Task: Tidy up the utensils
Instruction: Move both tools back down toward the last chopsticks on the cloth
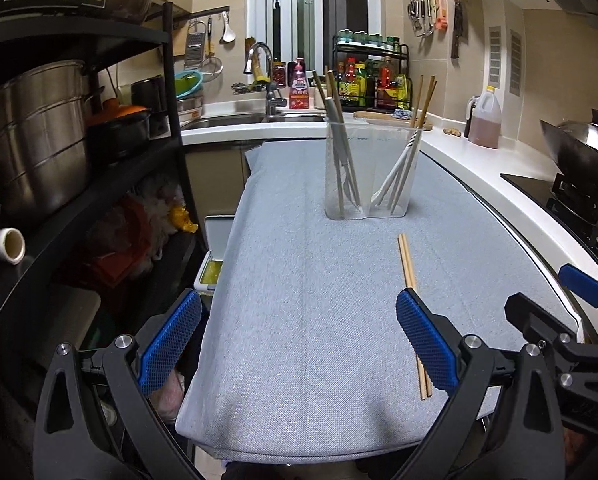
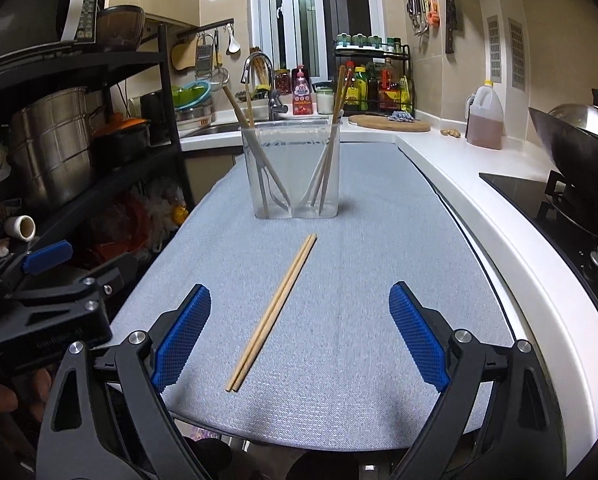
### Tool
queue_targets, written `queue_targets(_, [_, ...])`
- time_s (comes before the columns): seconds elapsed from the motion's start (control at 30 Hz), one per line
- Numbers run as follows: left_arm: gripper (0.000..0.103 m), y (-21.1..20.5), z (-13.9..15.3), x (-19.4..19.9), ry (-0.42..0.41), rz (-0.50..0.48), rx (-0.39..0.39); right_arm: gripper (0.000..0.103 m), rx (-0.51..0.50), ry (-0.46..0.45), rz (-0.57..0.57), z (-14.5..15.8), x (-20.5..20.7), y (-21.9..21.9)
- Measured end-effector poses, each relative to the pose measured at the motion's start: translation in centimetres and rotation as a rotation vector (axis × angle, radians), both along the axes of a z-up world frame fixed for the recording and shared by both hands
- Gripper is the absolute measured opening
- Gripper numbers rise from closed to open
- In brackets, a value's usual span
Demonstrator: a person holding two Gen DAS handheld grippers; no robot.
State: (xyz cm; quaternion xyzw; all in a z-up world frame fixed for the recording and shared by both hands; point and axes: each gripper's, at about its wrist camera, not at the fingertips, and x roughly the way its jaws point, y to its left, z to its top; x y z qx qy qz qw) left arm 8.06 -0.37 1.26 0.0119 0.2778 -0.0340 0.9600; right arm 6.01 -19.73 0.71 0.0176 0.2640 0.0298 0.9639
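Note:
A pair of wooden chopsticks [image 2: 275,308] lies loose on the grey cloth [image 2: 359,272], between my right gripper's open fingers and a little ahead of them. In the left wrist view the chopsticks [image 1: 409,276] run partly behind my right-hand blue pad [image 1: 427,344]. A clear two-part utensil holder [image 2: 295,172] stands farther back on the cloth with chopsticks, a fork and pale utensils in it; it also shows in the left wrist view [image 1: 373,172]. My left gripper [image 1: 299,340] is open and empty above the cloth's near left edge. My right gripper [image 2: 299,336] is open and empty.
A black shelf rack [image 1: 99,184] with steel pots stands at the left. A white counter [image 2: 479,200] runs along the right with a stove and wok [image 2: 579,148]. The sink [image 2: 219,128], a bottle rack and an oil jug [image 2: 485,120] are at the back.

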Motion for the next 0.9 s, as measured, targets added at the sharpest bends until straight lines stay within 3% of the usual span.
queue_targets(0.47, [0.095, 1.0, -1.5, 0.6, 0.037, 0.049, 0.011, 0.089, 0.029, 0.063, -0.058, -5.2, 2.7, 0.5])
queue_targets(0.73, [0.095, 2.6, -2.6, 0.8, 0.064, 0.092, 0.018, 0.066, 0.014, 0.120, -0.038, -7.2, 4.6, 1.6])
queue_targets(0.9, [0.095, 3.7, -3.2, 1.1, 0.080, 0.123, 0.015, 0.065, -0.006, 0.157, -0.039, -8.4, 5.3, 2.7])
